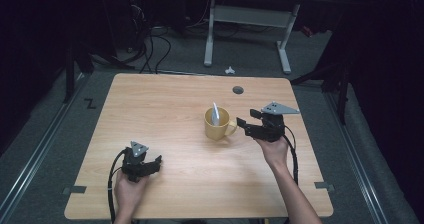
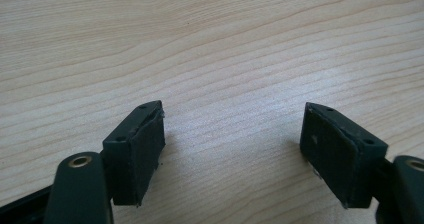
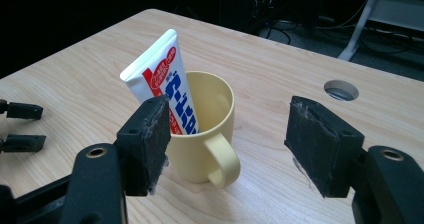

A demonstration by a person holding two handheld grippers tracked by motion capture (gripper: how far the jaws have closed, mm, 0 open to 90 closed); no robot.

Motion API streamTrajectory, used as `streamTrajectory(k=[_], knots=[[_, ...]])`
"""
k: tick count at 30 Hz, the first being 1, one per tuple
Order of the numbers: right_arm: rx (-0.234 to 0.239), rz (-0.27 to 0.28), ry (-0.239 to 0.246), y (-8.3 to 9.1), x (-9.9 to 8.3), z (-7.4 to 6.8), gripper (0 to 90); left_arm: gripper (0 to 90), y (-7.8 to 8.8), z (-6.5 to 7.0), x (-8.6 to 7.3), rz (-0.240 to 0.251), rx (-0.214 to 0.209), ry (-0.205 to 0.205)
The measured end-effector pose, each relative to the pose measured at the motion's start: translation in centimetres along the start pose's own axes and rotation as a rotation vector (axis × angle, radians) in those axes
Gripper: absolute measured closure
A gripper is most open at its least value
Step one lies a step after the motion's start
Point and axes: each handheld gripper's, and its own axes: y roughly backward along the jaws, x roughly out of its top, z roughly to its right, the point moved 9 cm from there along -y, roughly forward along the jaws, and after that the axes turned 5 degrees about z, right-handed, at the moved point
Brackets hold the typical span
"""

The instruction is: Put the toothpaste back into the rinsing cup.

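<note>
A yellow mug stands upright near the middle of the wooden table, its handle turned toward my right gripper. A white toothpaste tube with red and blue print leans inside it, crimped end up. My right gripper hovers just right of the mug, open, nothing between its jaws. My left gripper rests low over bare wood at the front left, open and holding nothing.
A round cable hole sits near the table's far edge. Beyond the table stand a white desk frame and floor cables. Cables trail from both grippers toward the near edge.
</note>
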Motion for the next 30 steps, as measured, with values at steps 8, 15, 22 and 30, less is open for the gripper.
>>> streamTrajectory(k=[8,15,22,30], knots=[[-0.007,0.014,-0.03,0.9,-0.3,0.8,34.7,26.2,0.0,0.0,0.0,0.0,0.0,-0.001],[-0.014,0.022,-0.047,1.6,-0.7,1.2,34.8,26.2,0.0,0.0,0.0,0.0,0.001,0.0],[-0.019,0.024,-0.065,2.0,-1.2,1.6,34.9,26.2,0.0,0.0,0.0,0.0,0.001,0.0],[-0.025,0.03,-0.075,2.6,-1.7,1.9,35.0,26.2,0.0,0.0,0.0,0.001,0.001,0.0]])
